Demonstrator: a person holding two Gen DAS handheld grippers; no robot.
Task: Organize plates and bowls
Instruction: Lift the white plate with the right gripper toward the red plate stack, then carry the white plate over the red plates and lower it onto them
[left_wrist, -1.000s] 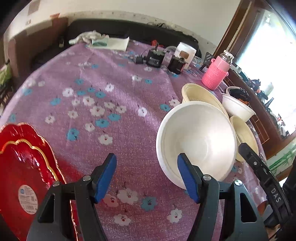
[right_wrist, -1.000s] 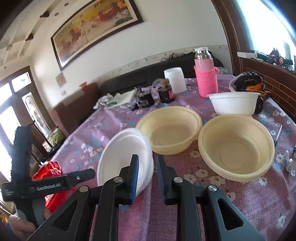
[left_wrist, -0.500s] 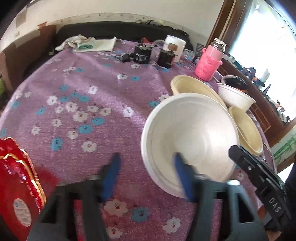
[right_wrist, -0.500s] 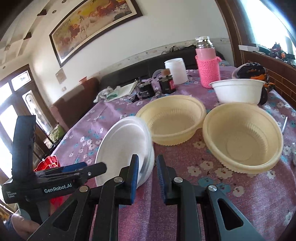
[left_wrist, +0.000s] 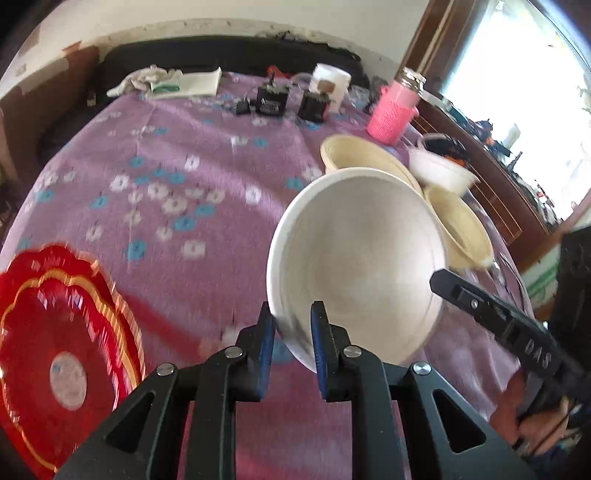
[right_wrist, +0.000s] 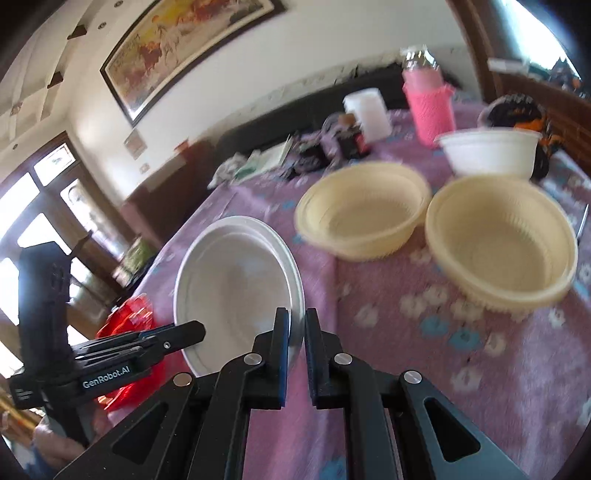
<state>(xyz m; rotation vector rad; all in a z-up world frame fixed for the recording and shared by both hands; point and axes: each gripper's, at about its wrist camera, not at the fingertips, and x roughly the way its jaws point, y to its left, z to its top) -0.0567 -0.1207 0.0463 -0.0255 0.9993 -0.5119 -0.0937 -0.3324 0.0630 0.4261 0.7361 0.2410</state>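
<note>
The white bowl (left_wrist: 356, 258) is tipped on edge above the purple flowered surface (left_wrist: 177, 206), its opening turned toward the left camera, with two cream bowls (right_wrist: 364, 210) and a smaller white bowl (right_wrist: 489, 151) sitting beyond it and a red plate (left_wrist: 62, 343) off to the left. Both tongs are on its rim: the right tongs (right_wrist: 295, 334) are pinched closed on the near edge, and the left tongs (left_wrist: 291, 334) have narrowed around the lower rim, though blur leaves it unclear whether they actually press it. For a clean handover, I would judge it best that the left tongs bite firmly and squarely on the rim before the right tongs let go, keeping the thin wall from flexing or slipping. The left tool comes in low and roughly level from the bowl's open side; the right one reaches forward from behind, angled slightly leftward.
</note>
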